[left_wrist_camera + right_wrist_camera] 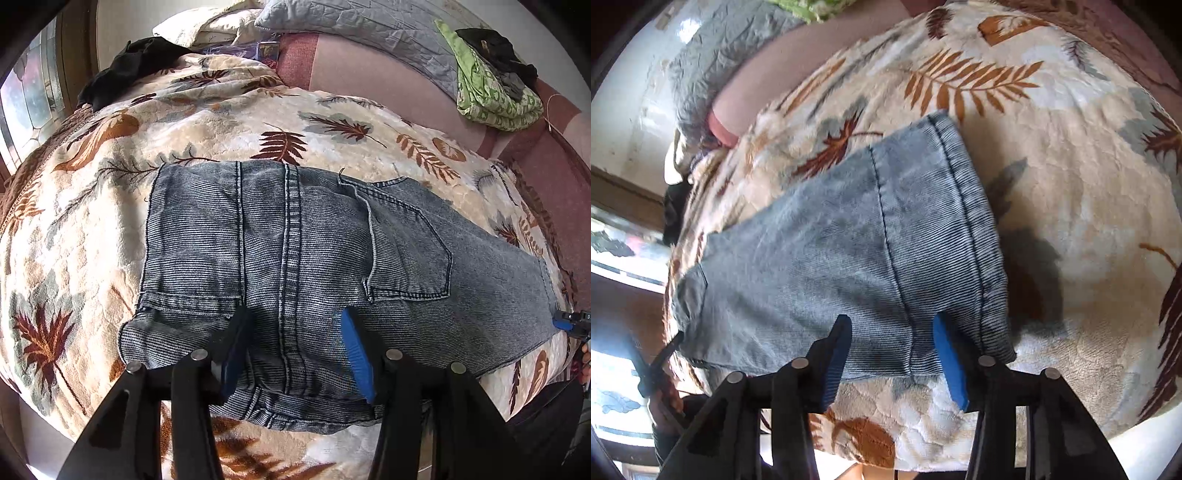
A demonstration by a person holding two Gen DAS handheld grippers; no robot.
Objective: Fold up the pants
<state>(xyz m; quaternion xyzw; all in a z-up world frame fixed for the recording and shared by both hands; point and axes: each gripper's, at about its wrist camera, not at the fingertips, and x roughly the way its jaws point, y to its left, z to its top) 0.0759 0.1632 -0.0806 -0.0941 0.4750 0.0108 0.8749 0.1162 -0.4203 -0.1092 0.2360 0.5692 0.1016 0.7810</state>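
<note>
- Denim, grey-blue and acid-washed: the pants (pixel 295 251) lie folded lengthwise, seat up, on a leaf-print blanket (pixel 221 118) spread over a bed.
- Left gripper (pixel 291 350) hovers at the near edge of the waist end, its blue-padded fingers (pixel 354 354) spread wide to either side of the centre seam; whether they touch the cloth cannot be told.
- Ahead and to its right, one back pocket (pixel 410 254) faces up.
- Right gripper (pixel 890 358) is likewise spread over the near edge of the leg end (pixel 905 240), the hem (pixel 975 221) just to its right, gripping nothing.
- Progress, by the look of it: the leg-on-leg fold appears done; bringing hem to waist, perhaps twice, seems left.
</note>
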